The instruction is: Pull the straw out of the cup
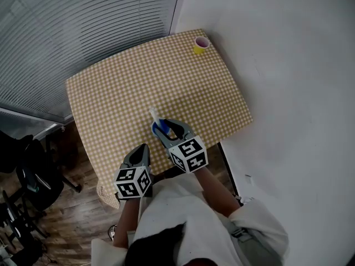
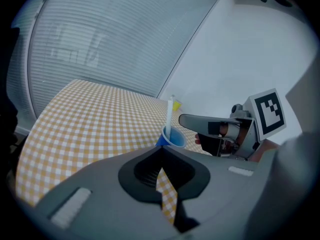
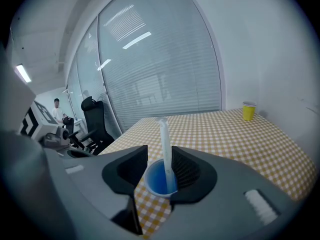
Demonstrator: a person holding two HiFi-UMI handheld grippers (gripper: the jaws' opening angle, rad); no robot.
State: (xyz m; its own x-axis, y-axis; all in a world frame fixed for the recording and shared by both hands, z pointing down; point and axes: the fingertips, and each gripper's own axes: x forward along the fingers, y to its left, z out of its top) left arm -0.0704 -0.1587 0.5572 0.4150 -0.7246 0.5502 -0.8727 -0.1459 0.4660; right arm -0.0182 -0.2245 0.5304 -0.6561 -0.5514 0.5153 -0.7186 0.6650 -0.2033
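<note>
A blue cup (image 1: pixel 159 129) stands near the front edge of the checkered table (image 1: pixel 122 82), with a white straw (image 1: pixel 153 115) leaning out of it. My right gripper (image 1: pixel 164 127) is open with its jaws on either side of the cup; in the right gripper view the cup (image 3: pixel 159 179) and straw (image 3: pixel 165 149) sit between the pads, closer to the right one. My left gripper (image 1: pixel 143 148) hangs at the table's front edge, left of the cup, with its jaws together and nothing held. From the left gripper view the cup (image 2: pixel 173 138) and straw (image 2: pixel 169 116) lie just beyond the jaw tips.
A yellow cup (image 1: pixel 201 45) stands at the table's far right corner. A white wall runs along the right, window blinds (image 1: pixel 83 21) along the back left. Office chairs (image 1: pixel 28 170) stand on the wooden floor to the left.
</note>
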